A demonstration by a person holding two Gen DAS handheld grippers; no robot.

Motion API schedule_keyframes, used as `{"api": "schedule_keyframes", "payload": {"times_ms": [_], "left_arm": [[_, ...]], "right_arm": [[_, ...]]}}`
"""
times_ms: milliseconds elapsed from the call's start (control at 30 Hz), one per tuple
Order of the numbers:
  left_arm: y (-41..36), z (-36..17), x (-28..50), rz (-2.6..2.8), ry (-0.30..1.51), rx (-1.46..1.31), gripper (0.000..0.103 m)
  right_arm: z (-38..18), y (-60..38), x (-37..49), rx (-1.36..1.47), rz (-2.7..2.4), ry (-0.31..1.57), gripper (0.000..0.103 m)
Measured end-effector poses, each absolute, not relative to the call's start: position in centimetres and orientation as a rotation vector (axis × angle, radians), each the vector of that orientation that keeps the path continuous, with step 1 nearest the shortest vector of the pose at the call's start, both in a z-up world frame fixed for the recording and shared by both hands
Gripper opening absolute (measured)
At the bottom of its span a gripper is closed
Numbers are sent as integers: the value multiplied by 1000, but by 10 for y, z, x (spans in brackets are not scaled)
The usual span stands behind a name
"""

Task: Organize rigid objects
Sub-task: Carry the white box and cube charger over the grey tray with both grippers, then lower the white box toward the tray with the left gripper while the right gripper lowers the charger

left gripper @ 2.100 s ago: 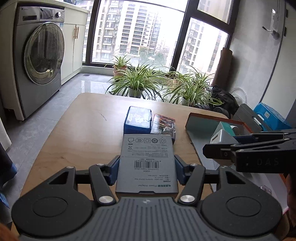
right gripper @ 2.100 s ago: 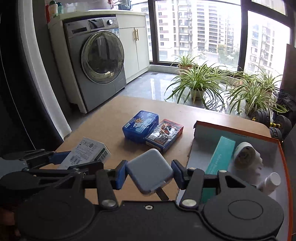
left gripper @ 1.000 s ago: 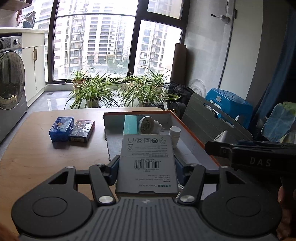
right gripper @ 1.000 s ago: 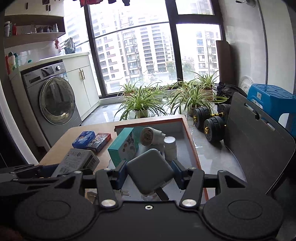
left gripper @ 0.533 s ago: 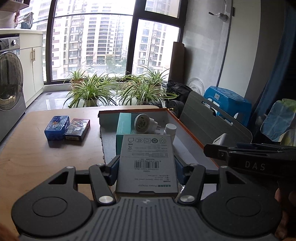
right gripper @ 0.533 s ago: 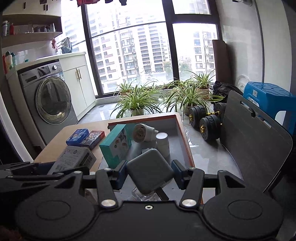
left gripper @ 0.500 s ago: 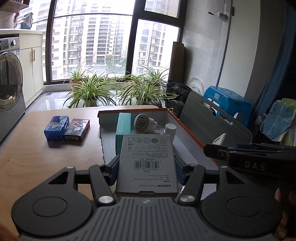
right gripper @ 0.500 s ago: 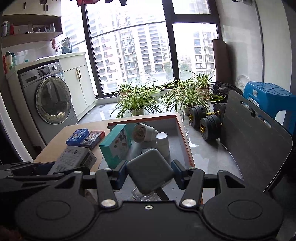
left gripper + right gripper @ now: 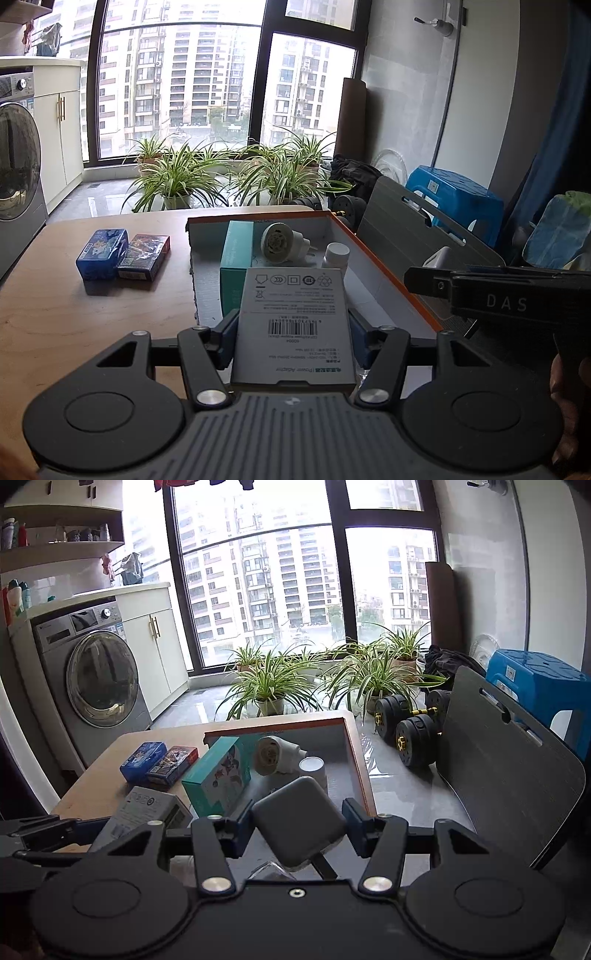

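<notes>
My left gripper (image 9: pixel 293 332) is shut on a grey power adapter box (image 9: pixel 293 321) with a barcode, held over the near end of the orange-rimmed tray (image 9: pixel 388 269). My right gripper (image 9: pixel 297 825) is shut on a grey square charger (image 9: pixel 299 827), held over the tray (image 9: pixel 360 760) too. In the tray lie a teal box (image 9: pixel 236 266), a white round plug device (image 9: pixel 279 243) and a white bottle (image 9: pixel 336 254). The adapter box also shows in the right wrist view (image 9: pixel 147 812), left of the charger.
A blue tin (image 9: pixel 101 253) and a red card box (image 9: pixel 146 256) lie side by side on the wooden table (image 9: pixel 74 314), left of the tray. A dark chair back (image 9: pixel 506 771) stands right of the table. Dumbbells (image 9: pixel 410 720) and potted plants (image 9: pixel 269 686) are on the floor beyond.
Both grippers swung from the table's left side to over the tray, each keeping its object. In the last half second they moved slightly closer to the tray.
</notes>
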State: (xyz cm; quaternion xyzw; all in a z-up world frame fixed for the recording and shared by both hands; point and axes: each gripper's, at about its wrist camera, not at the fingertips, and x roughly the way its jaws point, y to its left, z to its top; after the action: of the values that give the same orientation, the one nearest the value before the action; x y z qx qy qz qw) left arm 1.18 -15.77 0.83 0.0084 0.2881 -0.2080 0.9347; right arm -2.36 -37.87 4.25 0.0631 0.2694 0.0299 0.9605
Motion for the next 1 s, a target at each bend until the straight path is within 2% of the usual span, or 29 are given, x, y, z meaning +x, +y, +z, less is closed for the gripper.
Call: {"api": "schedule_keyframes", "payload": {"times_ms": [1000], "left_arm": [[-173,6,26,-388,612,-1,60]], "right_arm": [[37,-381,5,170,46,572,63]]}}
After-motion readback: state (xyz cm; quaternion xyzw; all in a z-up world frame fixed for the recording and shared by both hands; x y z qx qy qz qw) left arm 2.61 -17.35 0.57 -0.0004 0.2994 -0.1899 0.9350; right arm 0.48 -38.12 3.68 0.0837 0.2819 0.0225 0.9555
